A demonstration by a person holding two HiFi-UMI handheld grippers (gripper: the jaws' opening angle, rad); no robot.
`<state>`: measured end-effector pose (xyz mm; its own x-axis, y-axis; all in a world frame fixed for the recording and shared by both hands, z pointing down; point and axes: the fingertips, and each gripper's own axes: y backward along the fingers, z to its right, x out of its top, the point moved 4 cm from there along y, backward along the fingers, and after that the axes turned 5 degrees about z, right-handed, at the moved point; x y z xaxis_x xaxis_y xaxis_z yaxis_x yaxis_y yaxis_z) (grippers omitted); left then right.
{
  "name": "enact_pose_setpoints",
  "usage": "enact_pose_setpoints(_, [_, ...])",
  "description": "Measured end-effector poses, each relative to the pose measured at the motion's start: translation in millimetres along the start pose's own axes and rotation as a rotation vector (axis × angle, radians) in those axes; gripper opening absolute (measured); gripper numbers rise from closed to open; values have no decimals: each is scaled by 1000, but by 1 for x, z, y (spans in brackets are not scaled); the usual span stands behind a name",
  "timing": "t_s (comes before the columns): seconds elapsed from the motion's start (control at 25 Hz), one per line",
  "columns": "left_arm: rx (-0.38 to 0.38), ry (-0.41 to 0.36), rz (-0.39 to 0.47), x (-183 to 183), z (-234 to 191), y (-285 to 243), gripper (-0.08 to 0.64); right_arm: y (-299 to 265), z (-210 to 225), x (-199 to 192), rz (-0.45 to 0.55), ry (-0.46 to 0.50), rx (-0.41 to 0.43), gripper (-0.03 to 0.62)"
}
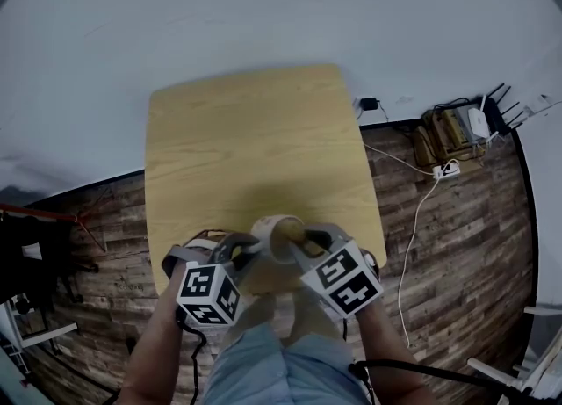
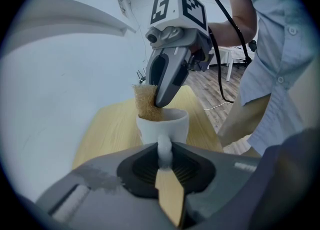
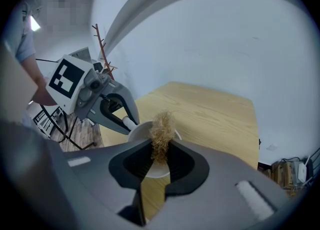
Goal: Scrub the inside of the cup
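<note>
Grips the cup [image 2: 162,124] by its handle in the narrow jaws of the left gripper [image 2: 164,150], over the near edge of the table [image 1: 255,140], perhaps lifted clear of it. Pinches a tan fibrous scrubber [image 3: 161,129] in the closed jaws of the right gripper [image 3: 160,148]. Places the cup's open mouth straight ahead of and below those right jaws, axis near upright, with the tuft's lower end just inside the rim. Slants both grippers downward, converging over the cup, right one reaching in from above.
</note>
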<state>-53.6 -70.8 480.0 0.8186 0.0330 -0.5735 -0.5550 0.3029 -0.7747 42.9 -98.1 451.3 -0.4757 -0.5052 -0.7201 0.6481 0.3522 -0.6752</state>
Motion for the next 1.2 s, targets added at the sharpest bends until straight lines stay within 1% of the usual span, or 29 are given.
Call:
enact_pose_setpoints(0.16, [7, 3, 0, 1, 0, 0, 71, 3, 3, -8, -23, -13, -23, 67])
enact_pose_setpoints(0.32, [7, 1, -2, 1, -1, 0, 71, 4, 1, -15, -51, -21, -21, 67])
enact_pose_setpoints(0.48, [7, 3, -2, 0, -1, 1, 71, 5, -6, -22, -88, -24, 2, 67])
enact_pose_setpoints(0.64, [7, 2, -3, 0, -3, 0, 71, 4, -17, -25, -130, -21, 48, 67])
enact_pose_setpoints(0.92, [-3, -12, -6, 0, -4, -1, 71, -6, -32, -10, -112, -26, 105, 67])
enact_pose_setpoints(1.12, [-12, -15, -7, 0, 0, -1, 71, -8, -32, 0, -91, -12, 107, 67])
enact_pose_setpoints(1.2, [-14, -16, -6, 0, 1, 0, 71, -8, -31, 2, -87, 8, 101, 67])
